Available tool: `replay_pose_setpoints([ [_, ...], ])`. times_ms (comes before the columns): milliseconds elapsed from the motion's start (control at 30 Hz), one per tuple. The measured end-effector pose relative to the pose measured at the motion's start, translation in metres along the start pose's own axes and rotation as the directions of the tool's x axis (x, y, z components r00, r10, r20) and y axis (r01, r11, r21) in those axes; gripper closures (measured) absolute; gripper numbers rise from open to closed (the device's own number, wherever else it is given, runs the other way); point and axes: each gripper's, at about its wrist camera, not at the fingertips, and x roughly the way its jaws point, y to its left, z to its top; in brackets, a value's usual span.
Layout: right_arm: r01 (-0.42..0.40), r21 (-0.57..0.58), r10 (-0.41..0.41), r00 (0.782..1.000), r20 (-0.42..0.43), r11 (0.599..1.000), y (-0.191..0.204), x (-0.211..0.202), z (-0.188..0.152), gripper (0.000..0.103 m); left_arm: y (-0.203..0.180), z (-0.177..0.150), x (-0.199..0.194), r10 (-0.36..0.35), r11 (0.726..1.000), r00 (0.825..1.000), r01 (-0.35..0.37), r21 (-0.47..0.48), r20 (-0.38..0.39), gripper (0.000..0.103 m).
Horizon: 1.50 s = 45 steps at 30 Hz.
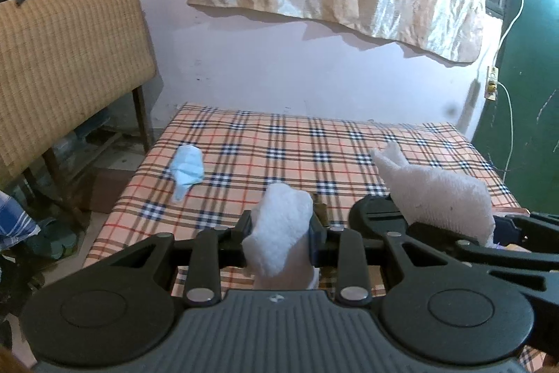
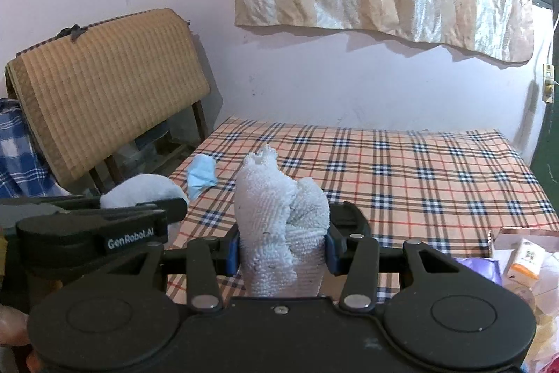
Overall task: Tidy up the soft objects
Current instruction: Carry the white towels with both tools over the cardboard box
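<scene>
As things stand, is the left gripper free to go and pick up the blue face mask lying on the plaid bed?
Probably not yet. The left gripper is already shut on a white sock, so it has no free grip. The path itself looks open: the blue face mask lies alone on the plaid bed, ahead and to the left.

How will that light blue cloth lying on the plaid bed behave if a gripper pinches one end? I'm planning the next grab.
The light blue cloth lies crumpled and thin on the plaid bed, so it probably droops limp. It looks light, unlikely to slip, like the white terry cloth the right gripper holds bunched.
</scene>
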Motion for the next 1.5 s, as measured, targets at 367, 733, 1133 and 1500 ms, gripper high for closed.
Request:
replay_pose_setpoints([
  [367,0.031,0.027,-0.031,0.999,0.012,0.999,-0.028,-0.012,0.001,0.049,-0.025,0.003,0.003,-0.027,0.999,1.000,0.027,0.024,-0.009,0.071],
  [733,0.065,0.056,-0.066,0.998,0.018,0.996,-0.055,-0.018,0.002,0.049,-0.048,0.006,0.007,-0.059,0.997,0.998,0.060,0.044,-0.016,0.071],
  [1133,0.103,0.092,-0.105,0.994,0.015,0.990,-0.084,-0.028,-0.003,0.049,-0.072,0.003,0.013,-0.099,0.993,0.995,0.100,0.064,-0.032,0.071],
  [1500,0.138,0.121,-0.140,0.990,0.015,0.983,-0.110,-0.036,-0.006,0.049,-0.097,0.000,0.018,-0.137,0.986,0.989,0.141,0.087,-0.046,0.071],
])
